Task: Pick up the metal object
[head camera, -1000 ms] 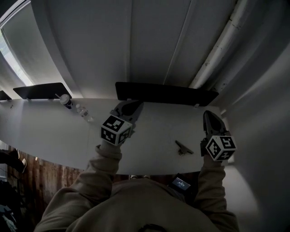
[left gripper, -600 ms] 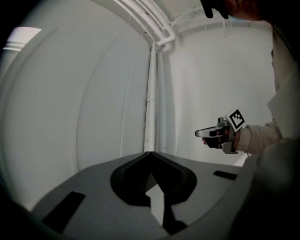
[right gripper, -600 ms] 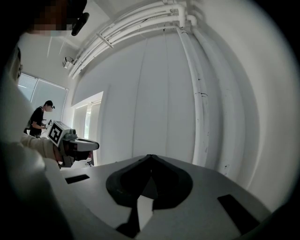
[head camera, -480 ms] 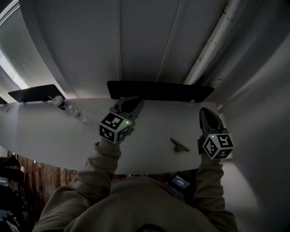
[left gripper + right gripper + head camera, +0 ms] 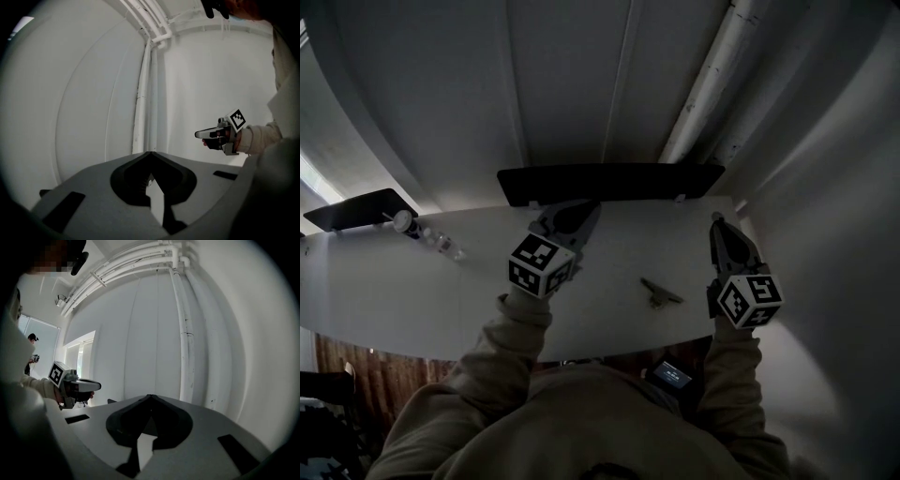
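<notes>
A small dark metal object (image 5: 660, 293) lies on the white table (image 5: 412, 281), near its front edge. My right gripper (image 5: 715, 221) hovers just right of it, pointing at the far wall, jaws shut and empty. My left gripper (image 5: 584, 210) is over the table to the object's left and farther back, also shut with nothing in it. In the left gripper view my jaws (image 5: 150, 153) meet at the tip and the right gripper (image 5: 213, 134) shows across from them. The right gripper view shows closed jaws (image 5: 150, 396) and the left gripper (image 5: 79, 385).
A long black bar (image 5: 609, 180) stands along the table's far edge, with another (image 5: 356, 208) at the left. A clear bottle (image 5: 442, 243) and a small cup (image 5: 405, 222) sit far left. White pipes (image 5: 703, 84) run up the wall. A small screen (image 5: 672, 375) glows below the table edge.
The head view has swung, so the table and black bar sit farther left in the picture. Both grippers have shifted a little rightward over the table. The metal object has not moved.
</notes>
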Action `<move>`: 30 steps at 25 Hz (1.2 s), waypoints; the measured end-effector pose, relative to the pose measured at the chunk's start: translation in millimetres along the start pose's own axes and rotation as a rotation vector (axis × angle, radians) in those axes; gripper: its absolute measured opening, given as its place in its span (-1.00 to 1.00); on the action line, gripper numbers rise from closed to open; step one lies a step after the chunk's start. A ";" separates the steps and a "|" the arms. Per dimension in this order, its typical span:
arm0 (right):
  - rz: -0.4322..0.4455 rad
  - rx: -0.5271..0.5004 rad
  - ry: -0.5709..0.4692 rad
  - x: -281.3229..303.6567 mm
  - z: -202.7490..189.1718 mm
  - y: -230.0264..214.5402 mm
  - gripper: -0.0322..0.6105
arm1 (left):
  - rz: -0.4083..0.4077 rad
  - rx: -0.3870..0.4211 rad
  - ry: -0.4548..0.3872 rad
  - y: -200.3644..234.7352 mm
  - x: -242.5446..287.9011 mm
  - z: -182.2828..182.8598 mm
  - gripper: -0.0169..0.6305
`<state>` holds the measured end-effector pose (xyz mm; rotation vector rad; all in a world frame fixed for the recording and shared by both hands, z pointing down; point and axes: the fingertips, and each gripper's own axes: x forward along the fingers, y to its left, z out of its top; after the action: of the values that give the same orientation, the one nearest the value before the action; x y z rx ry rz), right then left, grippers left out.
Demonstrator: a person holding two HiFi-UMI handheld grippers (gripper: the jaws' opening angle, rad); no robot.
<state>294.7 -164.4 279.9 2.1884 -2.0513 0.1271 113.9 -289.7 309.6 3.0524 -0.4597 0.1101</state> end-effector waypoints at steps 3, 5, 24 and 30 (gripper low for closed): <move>-0.008 0.009 0.010 -3.6 -6.3 -5.5 -0.84 | -0.012 -0.002 0.010 -4.9 5.6 -6.2 -0.95; -0.013 0.018 0.020 -4.1 -13.6 -7.9 -0.84 | -0.017 -0.007 0.026 -7.0 7.4 -13.6 -0.95; 0.023 0.067 0.120 5.1 -82.0 -5.8 -0.84 | -0.040 -0.076 0.126 -22.6 20.2 -85.8 -0.95; 0.031 0.087 0.163 11.6 -109.3 -7.9 -0.84 | -0.033 -0.104 0.160 -21.7 24.7 -111.6 -0.95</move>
<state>307.0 -158.0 389.2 2.1175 -2.0256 0.3910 136.9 -269.3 421.8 2.9182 -0.3910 0.3151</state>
